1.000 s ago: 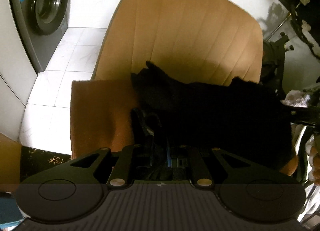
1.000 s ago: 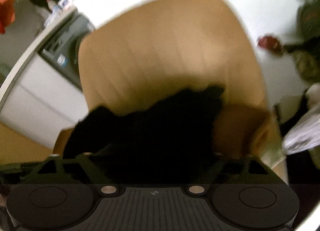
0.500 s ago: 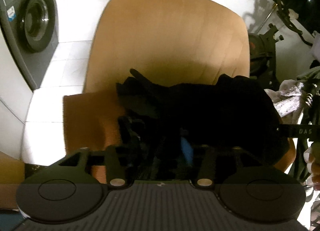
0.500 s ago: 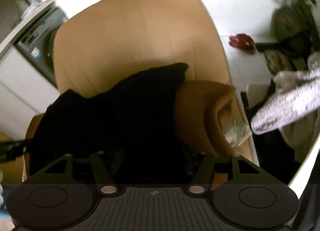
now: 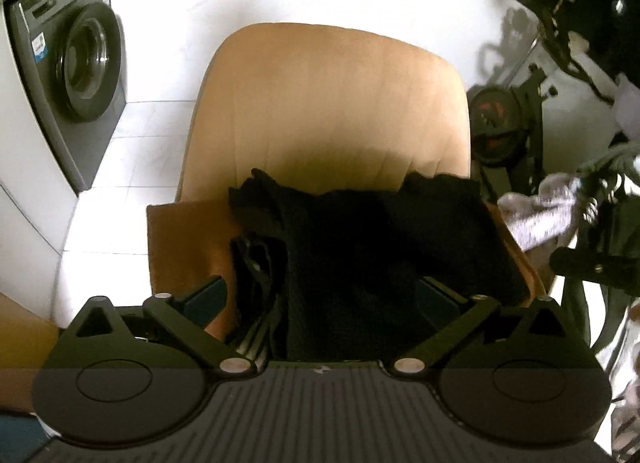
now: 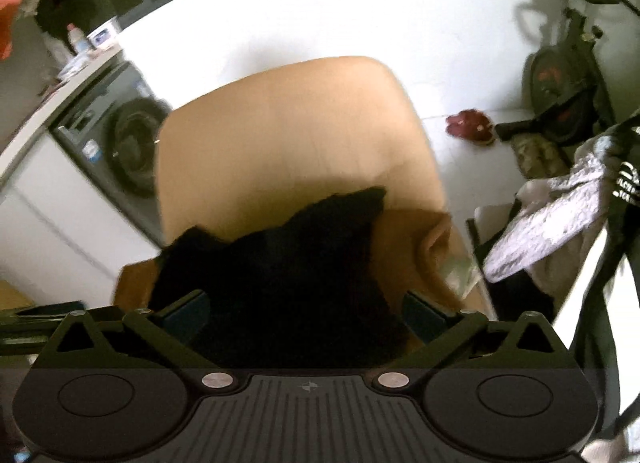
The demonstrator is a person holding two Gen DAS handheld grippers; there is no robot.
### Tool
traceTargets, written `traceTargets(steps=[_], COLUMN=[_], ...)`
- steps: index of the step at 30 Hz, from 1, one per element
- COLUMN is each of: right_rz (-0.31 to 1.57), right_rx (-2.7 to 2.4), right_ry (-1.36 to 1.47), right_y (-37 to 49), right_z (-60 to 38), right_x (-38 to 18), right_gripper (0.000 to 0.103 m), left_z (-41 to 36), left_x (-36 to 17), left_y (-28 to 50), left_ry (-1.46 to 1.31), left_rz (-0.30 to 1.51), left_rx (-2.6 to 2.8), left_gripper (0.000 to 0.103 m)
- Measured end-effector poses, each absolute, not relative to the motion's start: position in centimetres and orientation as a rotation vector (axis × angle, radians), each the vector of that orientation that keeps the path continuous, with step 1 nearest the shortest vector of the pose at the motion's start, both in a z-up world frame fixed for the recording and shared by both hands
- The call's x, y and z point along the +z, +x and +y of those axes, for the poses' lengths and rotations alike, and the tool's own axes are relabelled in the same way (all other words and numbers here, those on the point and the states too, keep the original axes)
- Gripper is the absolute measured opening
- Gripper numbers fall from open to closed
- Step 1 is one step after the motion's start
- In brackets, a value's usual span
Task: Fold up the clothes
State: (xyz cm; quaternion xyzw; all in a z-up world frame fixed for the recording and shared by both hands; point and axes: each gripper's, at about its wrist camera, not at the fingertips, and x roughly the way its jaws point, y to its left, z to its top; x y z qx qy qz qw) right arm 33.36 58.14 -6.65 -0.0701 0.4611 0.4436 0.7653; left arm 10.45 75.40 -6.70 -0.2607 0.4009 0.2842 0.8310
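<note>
Ahead of both tongs sits the chair point(image 5: 332, 103), and on its seat lies the black garment point(image 5: 380, 247) — a dark bundle against the backrest. My left tongs point(image 5: 324, 299) are released, fingers spread wide, with the cloth's near edge lying between them; I cannot tell whether either finger touches it. My right tongs point(image 6: 308, 311) are released too — fingers apart, the garment point(image 6: 280, 283) filling the gap. Beyond the left tongs and off to their left stands a washer point(image 5: 76, 71). To the right of my right tongs hangs a pale cloth point(image 6: 548, 223).
</note>
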Motion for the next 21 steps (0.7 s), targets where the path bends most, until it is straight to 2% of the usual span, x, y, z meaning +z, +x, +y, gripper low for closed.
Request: traceTargets(steps=[6,16,21], right_rz=[0.934,0.881,0.933], right_rx=[0.925,0.770,0.716], right_ry=[-0.156,-0.203,-0.193], right_y=[29.3,19.5,15.8], right_z=[55.5,50.1,46.8], right_x=[-3.2,-1.6,-2.9], right_gripper=[0.102,0.102,0.102], left_z=[72.7,67.5,65.1], left_x=[-5.3,-4.8,-5.0], left_y=[8.2,4.5,2.8], left_ry=[-0.553,-0.500,-0.507], left_rz=[0.815,0.864,0.867], left_rx=[0.589,0.564,0.532], left_gripper=[0.102,0.102,0.102])
